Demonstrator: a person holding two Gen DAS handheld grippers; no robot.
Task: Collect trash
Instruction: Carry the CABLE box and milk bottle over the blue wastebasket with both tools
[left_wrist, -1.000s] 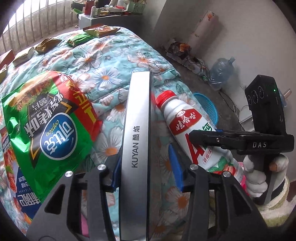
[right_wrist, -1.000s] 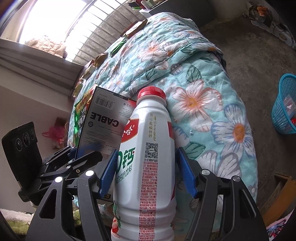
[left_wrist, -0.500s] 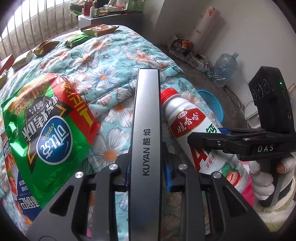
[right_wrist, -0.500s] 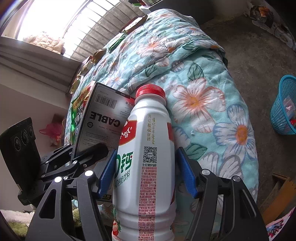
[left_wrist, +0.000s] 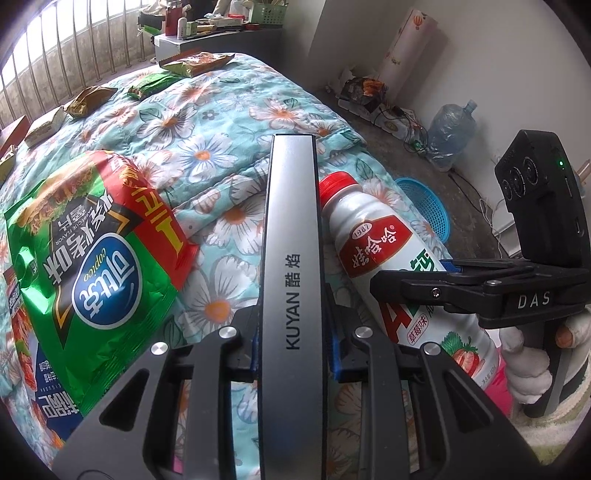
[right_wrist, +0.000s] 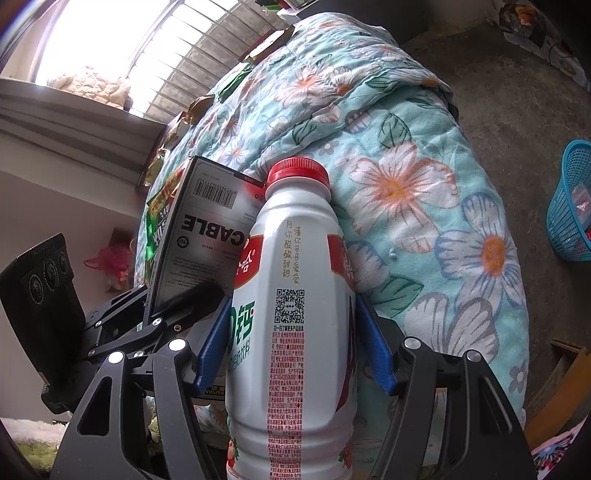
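Cardboard first: the left claw (left_wrist: 293, 343) is clamped on a long, flat cable box (left_wrist: 291, 236), its blue pads pressed against the two broad faces near the box's lower end, with most of the length sticking out toward 12 o'clock in the left view. It looks light and fairly stiff, though thin card could dent under a hard squeeze, and a grip so far from the middle lets the free end swing.

The right claw (right_wrist: 291, 354) is clamped on a white plastic drink bottle (right_wrist: 295, 295) with a red cap (right_wrist: 298, 171), pads on either side of the body around the label. The bottle's smooth, rounded wall looks slippery; the waist below the shoulder seems the safest place to hold, as the pads sit now. Whether it is empty cannot be told, so its weight is a guess: probably light if it is trash.

Both items hang above the edge of a bed with a floral quilt (left_wrist: 221, 122). A blue basket (right_wrist: 570, 206) stands on the floor at 3 o'clock in the right view, well apart from the bottle. A green chip bag (left_wrist: 88, 258) lies on the quilt at 9 o'clock in the left view, soft and crinkly, best pinched at an edge. More wrappers (left_wrist: 88, 99) lie toward 11 o'clock.
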